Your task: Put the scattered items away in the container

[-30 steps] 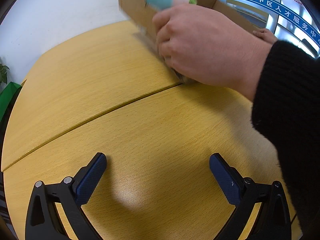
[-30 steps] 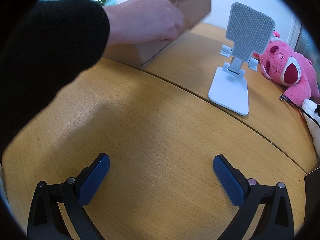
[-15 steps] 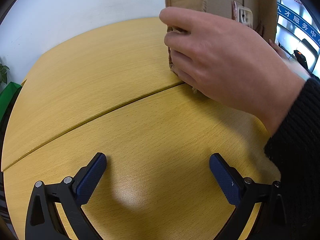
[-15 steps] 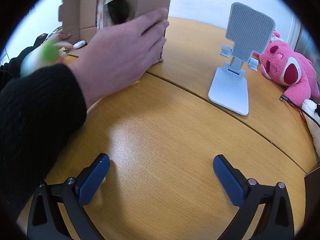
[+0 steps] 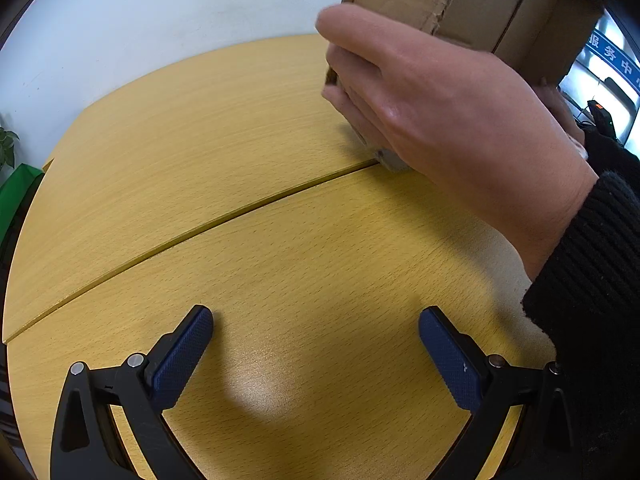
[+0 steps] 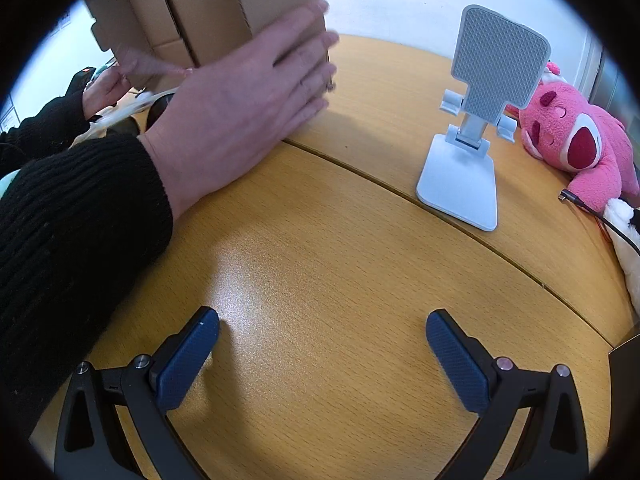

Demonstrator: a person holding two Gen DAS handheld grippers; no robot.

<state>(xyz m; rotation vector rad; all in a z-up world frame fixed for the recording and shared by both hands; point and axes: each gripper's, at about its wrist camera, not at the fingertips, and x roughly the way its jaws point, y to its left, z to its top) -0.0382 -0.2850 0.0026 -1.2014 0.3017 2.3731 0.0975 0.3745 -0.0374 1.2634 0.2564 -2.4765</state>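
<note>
My left gripper (image 5: 316, 356) rests low over the pale yellow wood-grain table (image 5: 200, 160) with its blue-padded jaws spread wide and nothing between them, and my right gripper (image 6: 322, 360) sits the same way, wide apart and empty; I judge both are parked here to leave room while someone else handles the container. Beyond the left gripper, across the curved seam of the table, a bare hand in a black knitted sleeve (image 5: 440, 108) presses flat against the side of the brown corrugated cardboard box (image 5: 480, 4), which is tipped up off its base so one lower corner meets the table near the seam. The right view shows that hand (image 6: 240, 108) spread over the box wall (image 6: 208, 4), with a second hand (image 6: 104, 88) on the far side of the box, so the box looks to be held tilted on purpose, perhaps to empty or reposition it, though I cannot tell which. The box has a torn, ragged edge and plain folded flaps; its inside is hidden. Right of the box stands a white folding phone stand (image 6: 476, 132), and farther right lies a pink plush bear (image 6: 576, 140). Behind the box some small items are too blurred to name
</note>
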